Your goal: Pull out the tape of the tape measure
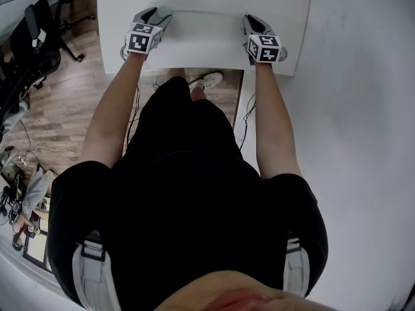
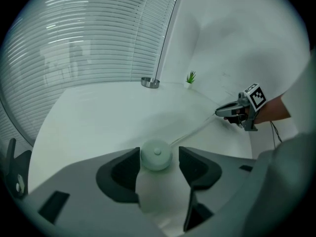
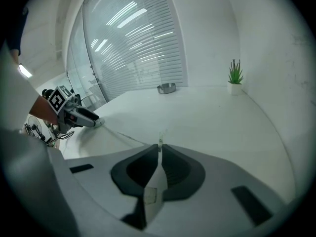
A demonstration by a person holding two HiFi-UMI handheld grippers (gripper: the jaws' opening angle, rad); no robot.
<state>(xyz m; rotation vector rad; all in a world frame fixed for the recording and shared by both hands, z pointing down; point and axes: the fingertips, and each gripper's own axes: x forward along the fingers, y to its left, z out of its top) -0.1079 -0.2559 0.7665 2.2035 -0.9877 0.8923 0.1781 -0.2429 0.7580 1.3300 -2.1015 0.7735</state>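
A round pale-green tape measure (image 2: 156, 155) rests on the white table (image 2: 98, 117) between the jaws of my left gripper (image 2: 159, 151). The left pad sits close against it and a narrow gap shows at the right pad, so the jaws stand open around it. A thin tape (image 2: 193, 131) runs from it across the table to my right gripper (image 2: 218, 113). In the right gripper view, my right gripper (image 3: 160, 147) is shut on the tape's tip (image 3: 159, 141), and the tape (image 3: 126, 137) leads back to the left gripper (image 3: 98, 122). The head view shows both grippers (image 1: 155, 18) (image 1: 254, 24) apart on the table.
A small potted plant (image 3: 235, 78) and a round metal dish (image 3: 167, 88) stand at the table's far side by a glass wall with blinds (image 2: 98, 38). Office chairs (image 1: 32, 37) and cables lie on the wooden floor to the left.
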